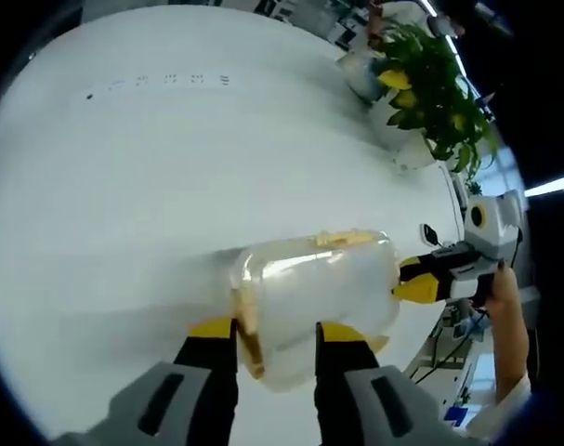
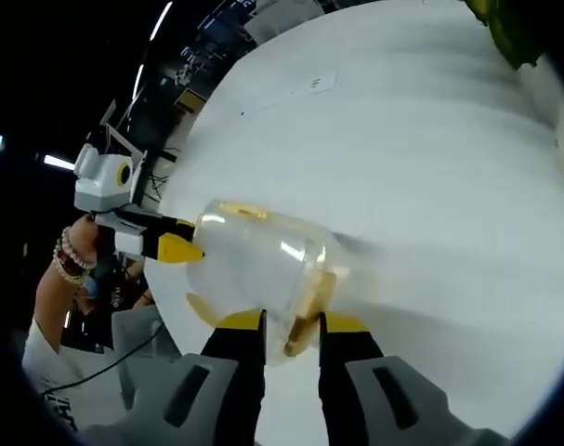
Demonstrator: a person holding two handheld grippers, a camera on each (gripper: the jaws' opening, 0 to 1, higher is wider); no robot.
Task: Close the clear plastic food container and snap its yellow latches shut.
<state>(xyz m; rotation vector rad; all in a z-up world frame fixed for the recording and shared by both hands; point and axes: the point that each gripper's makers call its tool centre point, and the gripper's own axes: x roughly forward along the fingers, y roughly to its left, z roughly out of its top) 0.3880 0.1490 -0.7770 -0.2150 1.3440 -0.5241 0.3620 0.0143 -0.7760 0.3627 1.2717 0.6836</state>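
The clear plastic container (image 1: 319, 288) is over the white table (image 1: 124, 204), its lid on; whether it rests there I cannot tell. Yellow latches show on its far edge (image 1: 345, 240) and near end (image 1: 248, 325). My left gripper (image 1: 277, 336) is shut on that near end, yellow tips either side. The right gripper (image 1: 419, 281) comes in from the right, tips against the opposite end. In the right gripper view the container (image 2: 254, 260) lies ahead. My right gripper (image 2: 292, 325) is shut on its end, a yellow latch (image 2: 311, 295) between the jaws. The left gripper (image 2: 177, 247) touches the far end.
A leafy potted plant (image 1: 430, 88) and a pale pot (image 1: 363, 74) stand at the table's far edge. The table's curved edge runs close to the container (image 2: 175, 316). A hand (image 1: 504, 302) and a wrist with bracelets (image 2: 68, 255) hold the grippers. Small print marks the table (image 2: 314, 84).
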